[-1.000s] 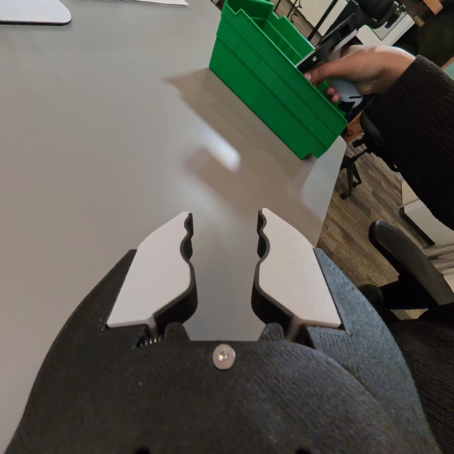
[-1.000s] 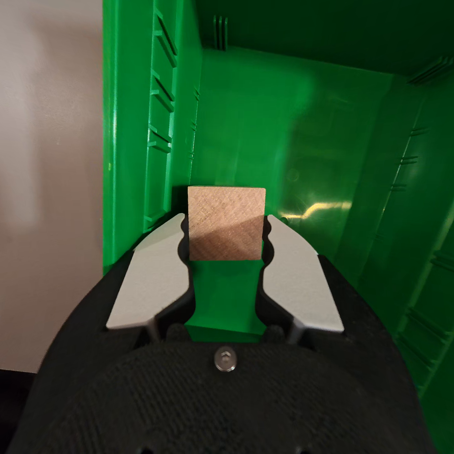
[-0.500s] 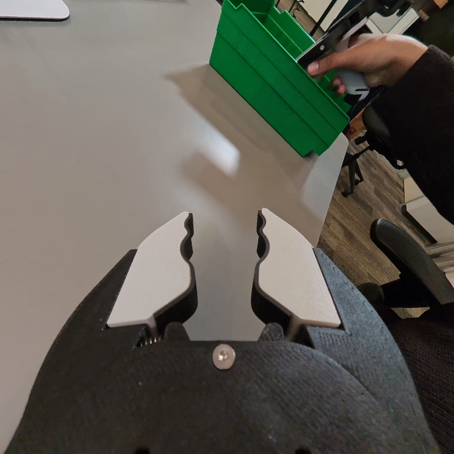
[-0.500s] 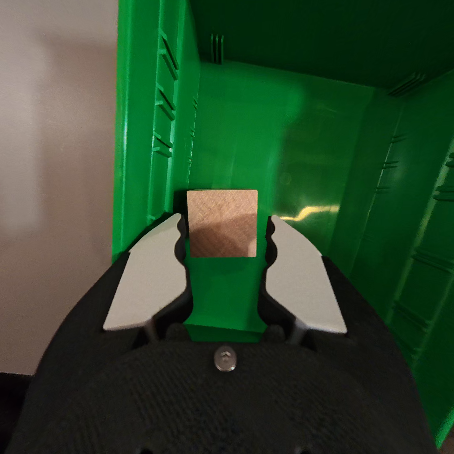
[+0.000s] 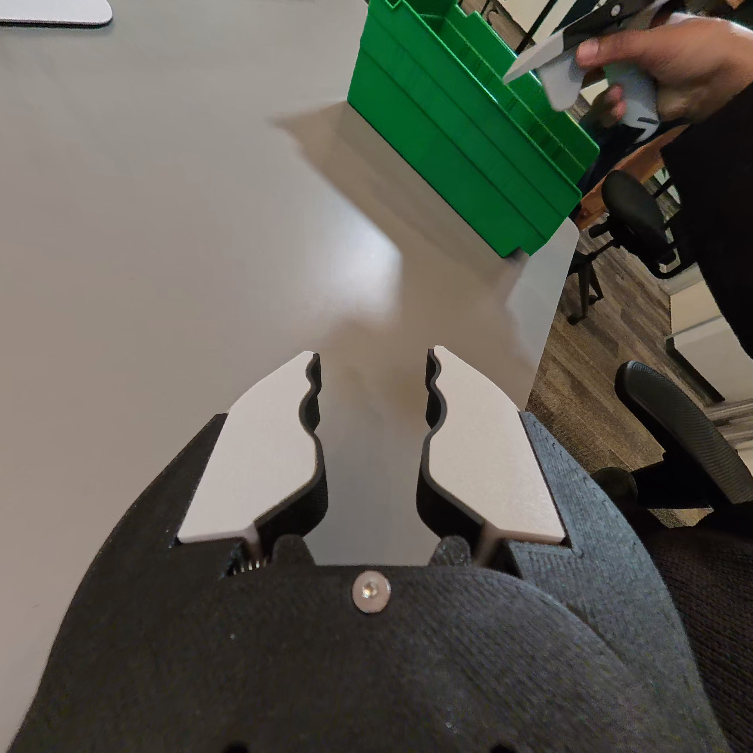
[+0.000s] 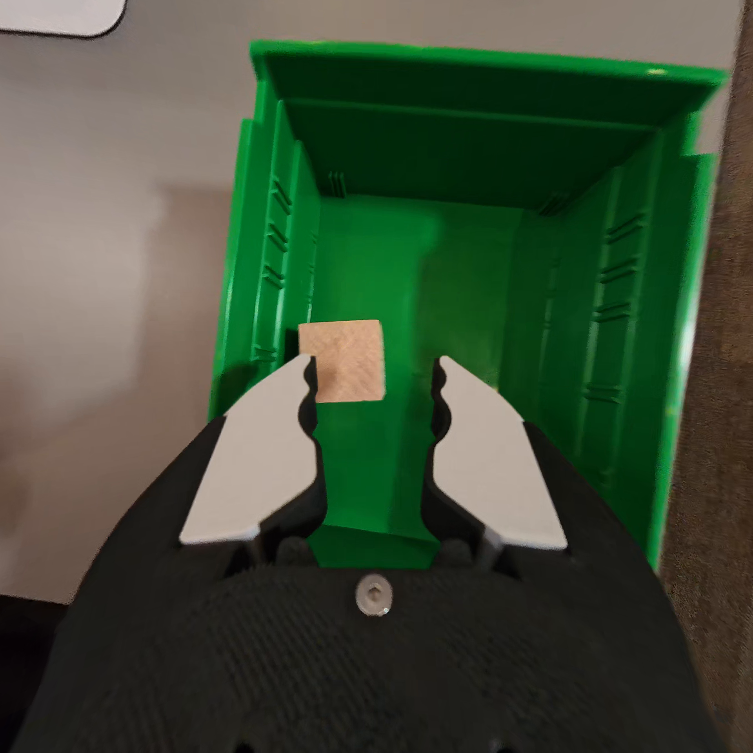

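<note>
A wooden cube [image 6: 344,360] lies on the floor of a green plastic bin [image 6: 603,309], near the bin's left wall. My right gripper [image 6: 375,358] is open and empty, raised above the bin with the cube below its left finger. In the left wrist view the same bin [image 5: 440,134] stands at the table's far right corner, and a hand holds the right gripper [image 5: 542,61] above it. My left gripper [image 5: 373,354] is open and empty, low over the bare grey table [image 5: 163,203] near its right edge.
A white flat pad [image 5: 53,10] lies at the table's far left; it also shows in the right wrist view [image 6: 57,16]. Black office chairs [image 5: 684,428] and wood-look floor [image 5: 591,387] lie beyond the table's right edge.
My right gripper has let go of the wooden cube, opened wider and risen out of the bin; the cube stays on the bin floor. My left gripper has stayed put.
</note>
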Tool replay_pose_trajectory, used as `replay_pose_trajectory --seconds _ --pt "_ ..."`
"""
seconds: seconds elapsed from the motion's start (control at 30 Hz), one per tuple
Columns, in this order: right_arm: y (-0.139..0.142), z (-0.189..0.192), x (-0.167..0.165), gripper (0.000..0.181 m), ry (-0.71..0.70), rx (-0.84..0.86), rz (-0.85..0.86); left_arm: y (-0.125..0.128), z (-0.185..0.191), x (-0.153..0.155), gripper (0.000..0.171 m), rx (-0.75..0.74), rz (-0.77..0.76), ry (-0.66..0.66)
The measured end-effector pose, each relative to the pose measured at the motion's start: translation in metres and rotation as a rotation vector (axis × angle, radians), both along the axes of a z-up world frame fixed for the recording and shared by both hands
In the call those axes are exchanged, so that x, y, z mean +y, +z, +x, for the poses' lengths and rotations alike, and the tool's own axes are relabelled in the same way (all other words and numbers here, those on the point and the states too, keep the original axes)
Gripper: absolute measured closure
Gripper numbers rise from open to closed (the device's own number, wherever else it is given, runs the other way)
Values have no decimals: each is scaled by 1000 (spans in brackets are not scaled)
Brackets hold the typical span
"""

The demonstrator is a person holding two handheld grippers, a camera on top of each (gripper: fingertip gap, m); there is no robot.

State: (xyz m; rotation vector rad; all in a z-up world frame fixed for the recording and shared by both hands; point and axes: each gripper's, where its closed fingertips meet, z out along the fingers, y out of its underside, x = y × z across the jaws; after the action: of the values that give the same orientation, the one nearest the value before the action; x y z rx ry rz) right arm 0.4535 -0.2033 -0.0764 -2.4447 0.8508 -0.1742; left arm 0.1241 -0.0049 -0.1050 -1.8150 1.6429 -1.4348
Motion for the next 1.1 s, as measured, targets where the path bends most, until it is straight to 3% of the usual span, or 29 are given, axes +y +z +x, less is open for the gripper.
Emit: replay_pose_trajectory --seconds 0.17,0.27,0.47,0.7,1.1 --pt "20 10 -19 135 -51 -73 73 0 0 -1 121 -4 6 1" --pt "21 16 -32 142 -62 -178 18 0 1 -1 121 -4 5 1" --pt "-5 18 -38 151 -94 -145 34 2 0 -3 121 -10 20 0" --pt "-43 18 -41 153 -89 -145 -69 1 -1 -1 121 -9 20 6" --pt "-60 7 -33 154 -29 -105 -94 -2 -1 2 121 -3 15 9"
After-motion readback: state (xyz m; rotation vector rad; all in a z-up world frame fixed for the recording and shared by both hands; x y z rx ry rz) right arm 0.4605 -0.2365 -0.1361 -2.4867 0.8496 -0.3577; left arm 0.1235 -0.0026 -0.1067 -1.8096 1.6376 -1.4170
